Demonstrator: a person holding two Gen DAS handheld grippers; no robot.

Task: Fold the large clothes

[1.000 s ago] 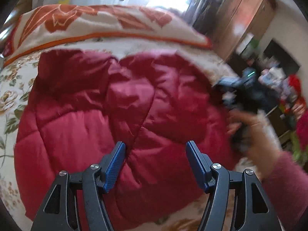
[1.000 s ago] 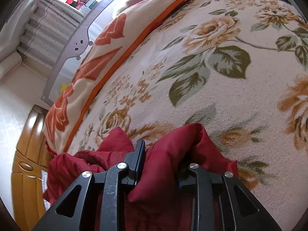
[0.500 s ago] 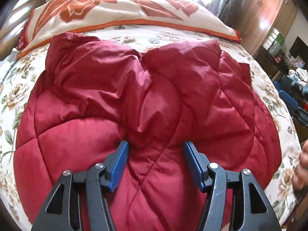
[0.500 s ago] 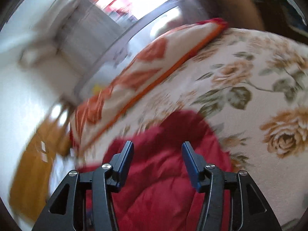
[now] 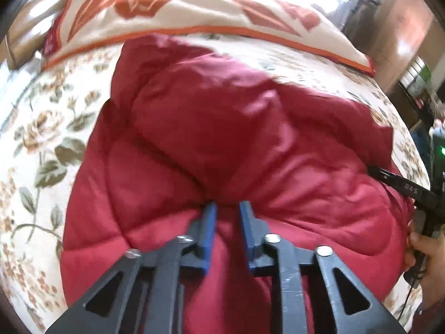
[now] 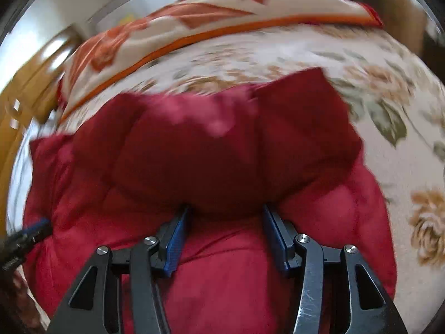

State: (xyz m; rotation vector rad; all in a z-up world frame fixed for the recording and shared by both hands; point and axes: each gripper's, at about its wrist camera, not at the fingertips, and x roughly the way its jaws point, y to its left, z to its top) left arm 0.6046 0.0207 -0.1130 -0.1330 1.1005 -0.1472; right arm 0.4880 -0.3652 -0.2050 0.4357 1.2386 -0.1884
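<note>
Both claws sit at the near hem of the red jacket [image 5: 222, 144], which stretches away toward the pillow [image 5: 194, 19]. Left claw [image 5: 225, 208] is nearly together on a fabric ridge; right claw [image 6: 225, 213] stands apart, empty.

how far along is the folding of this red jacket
Done: the red quilted jacket lies on the floral bedspread with its upper part already folded over the lower.
In hand: the left gripper is narrowed on a ridge at the folded edge; the right gripper is open, straddling the same edge.
Left: the bundle looks puffy and wide, so probably another fold and flattening.
</note>
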